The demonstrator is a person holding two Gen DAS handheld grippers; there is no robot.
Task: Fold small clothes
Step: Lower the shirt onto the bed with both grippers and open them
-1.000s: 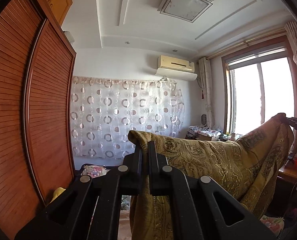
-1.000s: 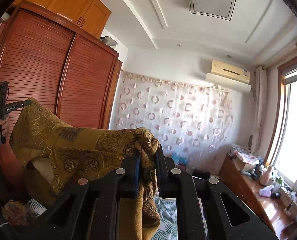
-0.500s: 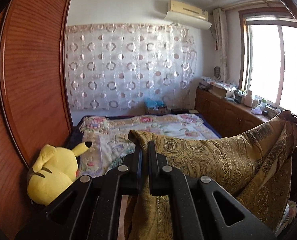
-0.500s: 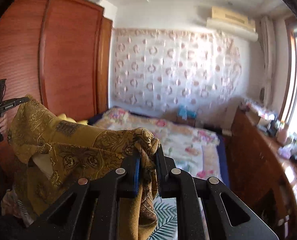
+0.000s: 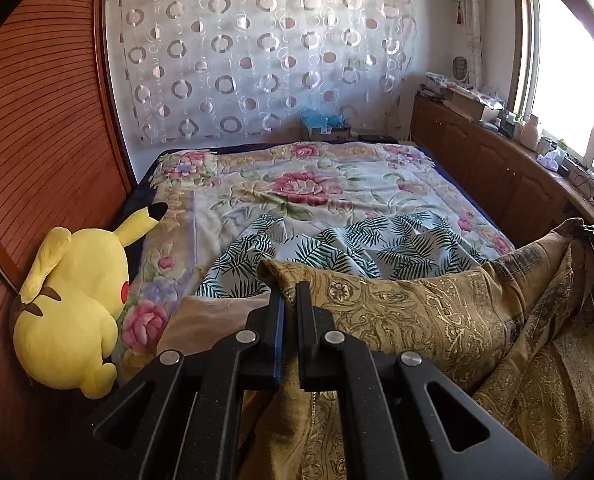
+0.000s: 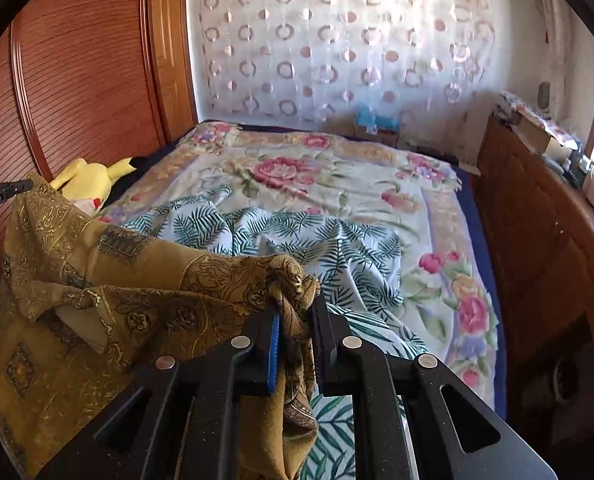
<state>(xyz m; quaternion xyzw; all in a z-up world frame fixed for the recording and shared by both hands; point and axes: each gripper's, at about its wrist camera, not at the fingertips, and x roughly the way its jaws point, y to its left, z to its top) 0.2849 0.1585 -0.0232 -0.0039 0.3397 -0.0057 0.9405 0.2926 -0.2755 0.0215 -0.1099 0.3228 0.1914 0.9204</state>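
Observation:
A mustard-gold patterned garment (image 5: 437,320) hangs stretched between my two grippers above the near end of the bed. My left gripper (image 5: 290,292) is shut on one upper corner of it. My right gripper (image 6: 297,312) is shut on the other corner, where the cloth (image 6: 145,288) bunches between the pads. In each wrist view the other gripper shows at the frame's edge, holding the far corner. The garment's lower part drops out of view below the fingers.
The bed (image 5: 317,188) has a floral blanket and a palm-leaf sheet (image 6: 297,240) on top. A yellow plush toy (image 5: 73,304) lies at the bed's left edge by the wooden wardrobe (image 5: 37,140). A low wooden cabinet (image 6: 537,220) runs along the right.
Both grippers have come down and tipped forward with the garment still held. The views have swung from the ceiling and curtain to the bed below.

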